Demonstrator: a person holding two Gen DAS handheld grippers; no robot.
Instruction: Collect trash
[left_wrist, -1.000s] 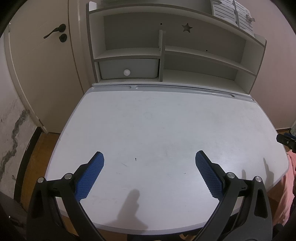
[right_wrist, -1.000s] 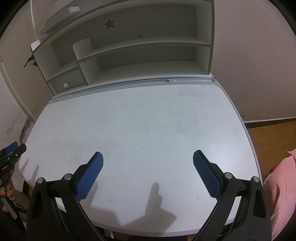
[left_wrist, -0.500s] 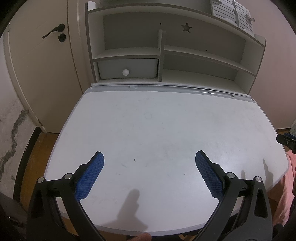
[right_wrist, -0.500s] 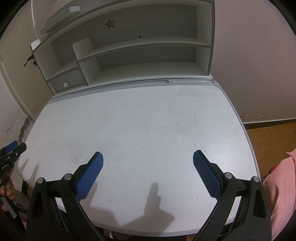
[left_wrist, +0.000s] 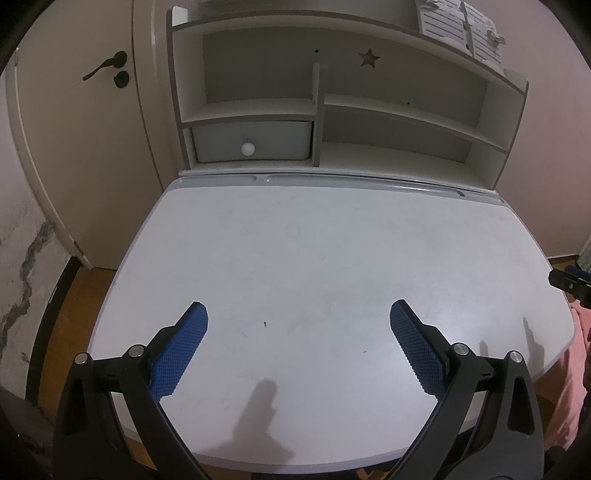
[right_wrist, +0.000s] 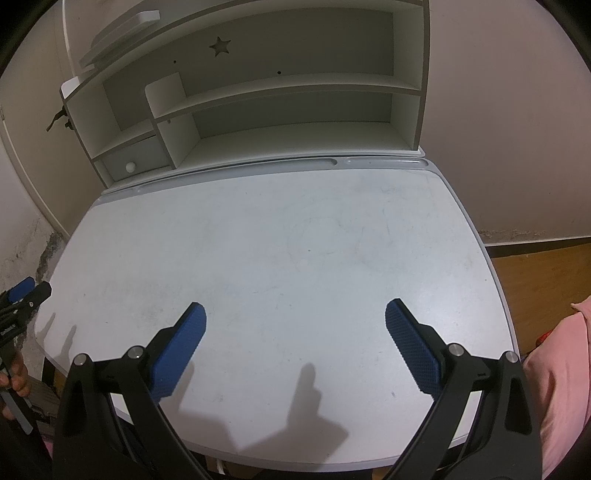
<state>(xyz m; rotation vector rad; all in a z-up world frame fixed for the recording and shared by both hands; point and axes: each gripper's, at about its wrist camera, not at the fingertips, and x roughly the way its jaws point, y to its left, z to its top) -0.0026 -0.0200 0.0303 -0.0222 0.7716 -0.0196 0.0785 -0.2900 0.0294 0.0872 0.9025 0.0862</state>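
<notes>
1. The left claw (left_wrist: 298, 314) hangs over the near edge of the white worktop (left_wrist: 314, 251), its blue-padded fingers (left_wrist: 181, 347) spread wide apart with nothing between them.
2. The right claw (right_wrist: 295, 314) is poised the same way over the near edge, pads far apart and gripping nothing.
3. No trash can be made out in either view; only faint scuffs and a tiny dark speck (left_wrist: 266, 324) mark the worktop between the left claw's fingers.
4. A white shelf unit (left_wrist: 332, 110) stands along the worktop's far edge, with a closed drawer (left_wrist: 251, 142) bearing a round knob at its lower left.
5. Lined papers (left_wrist: 458, 26) rest on top of the shelf unit at the right.
6. A door (left_wrist: 81, 129) with a dark handle stands left of the unit.
7. In the right wrist view, pink fabric (right_wrist: 554, 387) shows at the lower right, and a hand (right_wrist: 14, 380) grips the left claw's handle at the far left.
</notes>
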